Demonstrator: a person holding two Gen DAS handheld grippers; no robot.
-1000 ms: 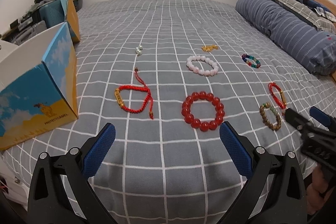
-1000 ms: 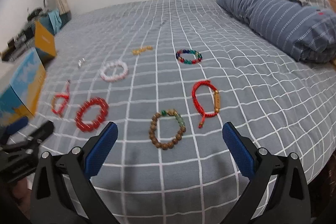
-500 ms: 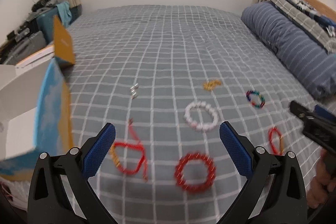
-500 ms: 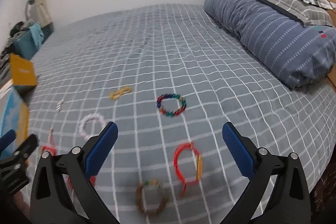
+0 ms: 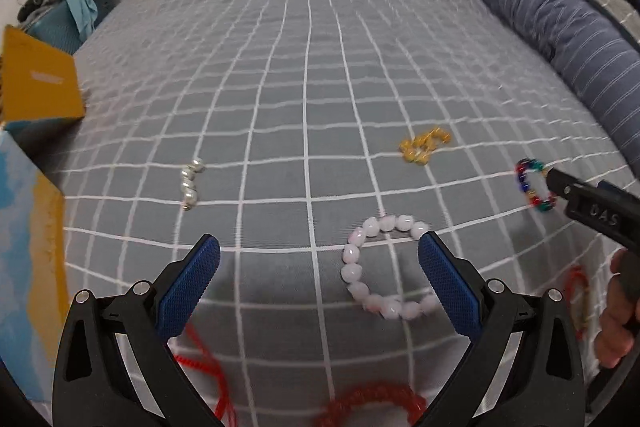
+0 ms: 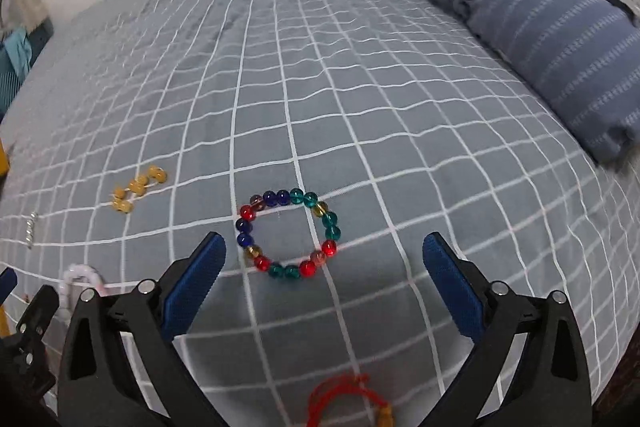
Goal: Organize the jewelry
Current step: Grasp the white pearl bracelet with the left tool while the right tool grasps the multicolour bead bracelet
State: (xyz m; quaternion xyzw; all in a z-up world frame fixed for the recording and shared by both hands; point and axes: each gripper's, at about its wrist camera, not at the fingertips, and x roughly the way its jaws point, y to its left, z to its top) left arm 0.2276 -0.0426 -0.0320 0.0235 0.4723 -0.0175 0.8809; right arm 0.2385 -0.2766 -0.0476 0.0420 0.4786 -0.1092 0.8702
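Jewelry lies spread on a grey checked bedspread (image 5: 304,75). In the left wrist view my left gripper (image 5: 319,251) is open, low over the bed, with a pale pink bead bracelet (image 5: 384,267) between its fingers, nearer the right one. Beyond lie a silver bead piece (image 5: 189,181) and a yellow bead piece (image 5: 423,144). A red cord bracelet (image 5: 202,363) and a red bead bracelet (image 5: 372,403) sit under its base. My right gripper (image 6: 324,255) is open over a multicoloured bead bracelet (image 6: 289,234), and shows in the left wrist view as my right gripper (image 5: 592,207).
A blue and yellow open cardboard box (image 5: 28,211) stands at the left edge of the bed. A rolled blue striped quilt (image 6: 520,7) lies along the right. A red cord bracelet with a gold charm (image 6: 352,403) sits under the right gripper. A hand (image 5: 618,323) holds the right tool.
Both grippers have moved forward and down over the bed. The pink bracelet now lies between the left fingers and the multicoloured bracelet between the right fingers. Both stayed open.
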